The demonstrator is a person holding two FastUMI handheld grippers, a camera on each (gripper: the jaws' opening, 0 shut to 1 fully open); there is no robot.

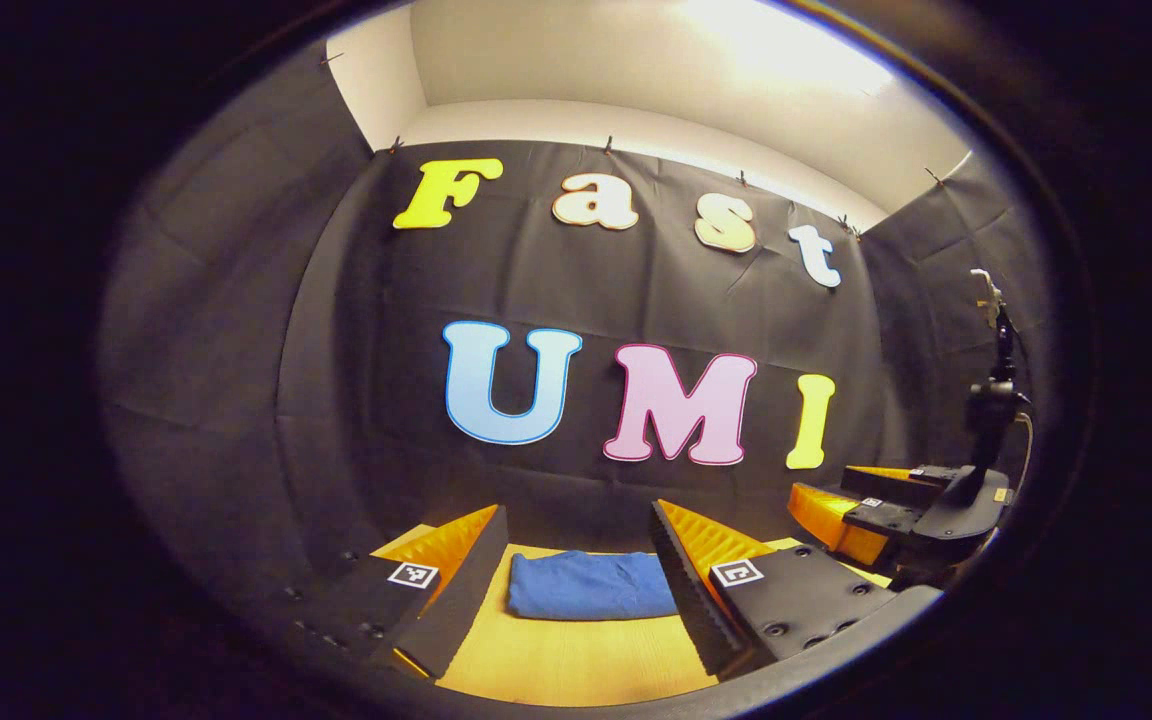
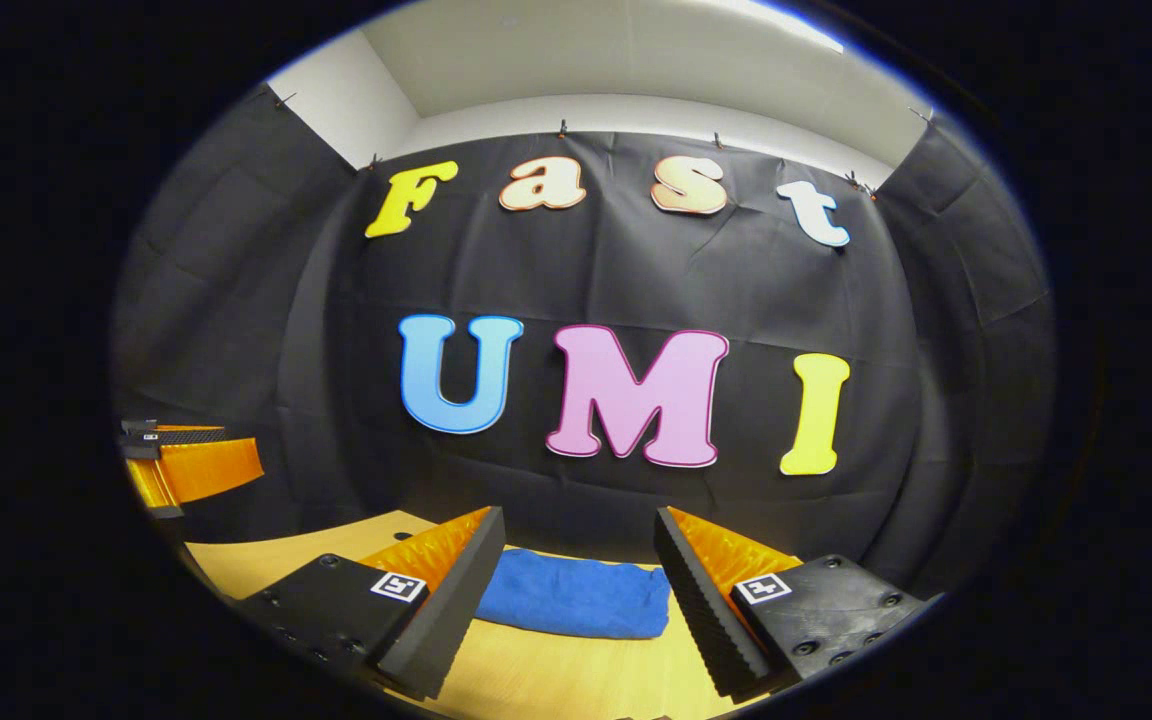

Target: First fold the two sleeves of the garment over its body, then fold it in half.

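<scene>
Since the blue garment [image 1: 591, 586] lies as a compact, apparently finished bundle on the worktop [image 1: 576, 660], the left tool [image 1: 576, 560] and right tool [image 2: 576, 565] hang wide apart, empty, short of it.

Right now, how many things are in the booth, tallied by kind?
Grippers: 2, the left gripper and the right gripper, both open and apart from the cloth.
Blue garment: 1, lying as a compact bundle on the table.
Wooden table: 1.
Total: 4.
</scene>
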